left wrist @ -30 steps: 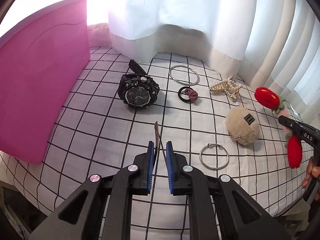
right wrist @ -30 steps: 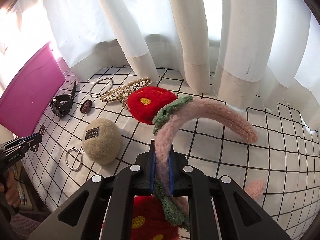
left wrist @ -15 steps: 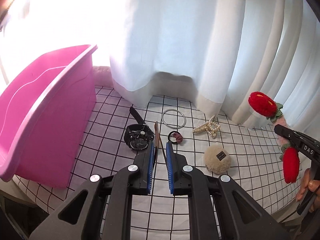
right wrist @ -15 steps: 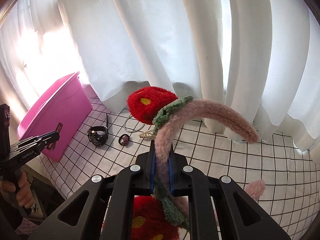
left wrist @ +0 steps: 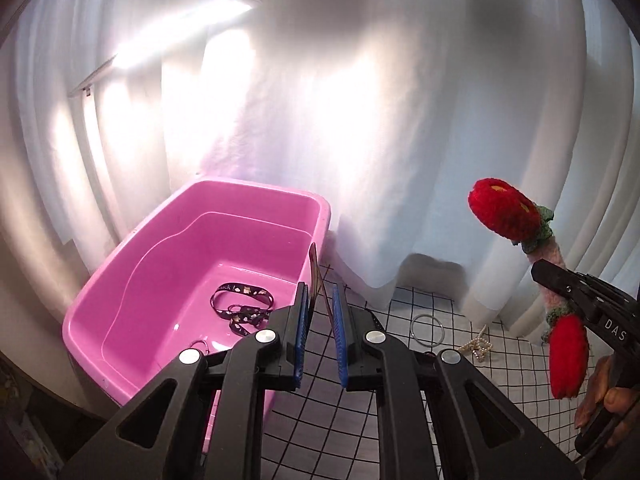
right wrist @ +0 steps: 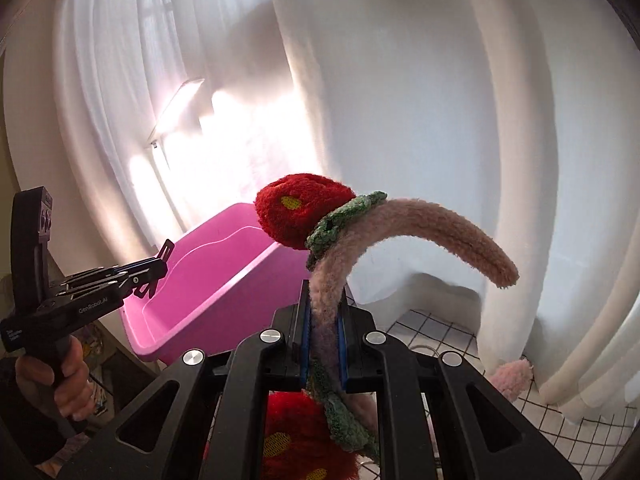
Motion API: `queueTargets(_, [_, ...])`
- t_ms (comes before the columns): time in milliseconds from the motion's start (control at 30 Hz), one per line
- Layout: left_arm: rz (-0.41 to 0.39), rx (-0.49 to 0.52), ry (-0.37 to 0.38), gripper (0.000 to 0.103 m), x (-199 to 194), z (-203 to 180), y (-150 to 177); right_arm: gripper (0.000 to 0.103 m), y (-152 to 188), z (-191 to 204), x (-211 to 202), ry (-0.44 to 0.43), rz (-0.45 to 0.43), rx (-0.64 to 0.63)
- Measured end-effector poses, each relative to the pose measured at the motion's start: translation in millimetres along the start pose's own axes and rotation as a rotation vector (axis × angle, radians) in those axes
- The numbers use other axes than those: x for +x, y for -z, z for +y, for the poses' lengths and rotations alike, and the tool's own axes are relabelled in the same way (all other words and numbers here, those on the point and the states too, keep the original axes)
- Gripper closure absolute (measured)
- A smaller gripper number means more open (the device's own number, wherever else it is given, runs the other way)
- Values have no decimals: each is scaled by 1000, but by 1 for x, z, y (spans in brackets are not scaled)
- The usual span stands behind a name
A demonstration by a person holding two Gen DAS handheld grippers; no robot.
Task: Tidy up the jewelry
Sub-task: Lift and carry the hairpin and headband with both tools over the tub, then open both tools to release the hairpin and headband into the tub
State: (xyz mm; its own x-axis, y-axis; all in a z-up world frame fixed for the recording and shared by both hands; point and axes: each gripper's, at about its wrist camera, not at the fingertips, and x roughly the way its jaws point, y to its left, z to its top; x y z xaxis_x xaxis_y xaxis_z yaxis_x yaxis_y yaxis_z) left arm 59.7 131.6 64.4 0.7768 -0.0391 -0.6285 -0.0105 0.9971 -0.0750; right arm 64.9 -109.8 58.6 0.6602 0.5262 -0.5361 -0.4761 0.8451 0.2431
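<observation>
My left gripper (left wrist: 320,308) is shut on a thin brown hair clip (left wrist: 317,274) and holds it high, at the near right rim of the pink bin (left wrist: 192,240). A black lanyard (left wrist: 242,308) and a metal ring (left wrist: 199,346) lie in the bin. My right gripper (right wrist: 323,322) is shut on a fuzzy pink headband (right wrist: 420,224) with red strawberries (right wrist: 304,208), held in the air to the right of the bin (right wrist: 208,280). The headband also shows in the left wrist view (left wrist: 506,214).
A silver bangle (left wrist: 427,323) and a pearl hair claw (left wrist: 478,346) lie on the checked cloth (left wrist: 400,420) near the white curtain (left wrist: 400,120). The left gripper shows in the right wrist view (right wrist: 152,270), beside the bin's near end.
Both grippers have risen well above the table with their loads. The left gripper has swung left so the bin's inside now shows; the watch and pompom have dropped out of view.
</observation>
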Motion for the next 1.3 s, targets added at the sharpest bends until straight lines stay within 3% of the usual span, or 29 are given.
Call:
queueTargets(200, [-15,-71,-125,90,3,67,-23,92,-49,57,60,-133,22,-87])
queueTargets(333, [28,-124,-179,90,18,107,-26,92,-67,89,105,-205,62,-97])
queueTargets(533, [110,-173,-224,90,45,149,-15,92,-79,135,169,-238,142,-170])
queueTargets(900, [244,-207,-251,90,86,171,3,92,-69,169,269,-196,343,-222])
queueTargets(1200, [329,-206,-253,85,104,178,13,90,-62,170,306,-146,445,-228])
queueTargets(1267, [332,-203,-252,82,104,178,15,80,-55,165,301,-142,469,-221])
queueTargets(1300, [330,-199,-257,82,104,178,16,64,-54,165,302,-137,473,-220])
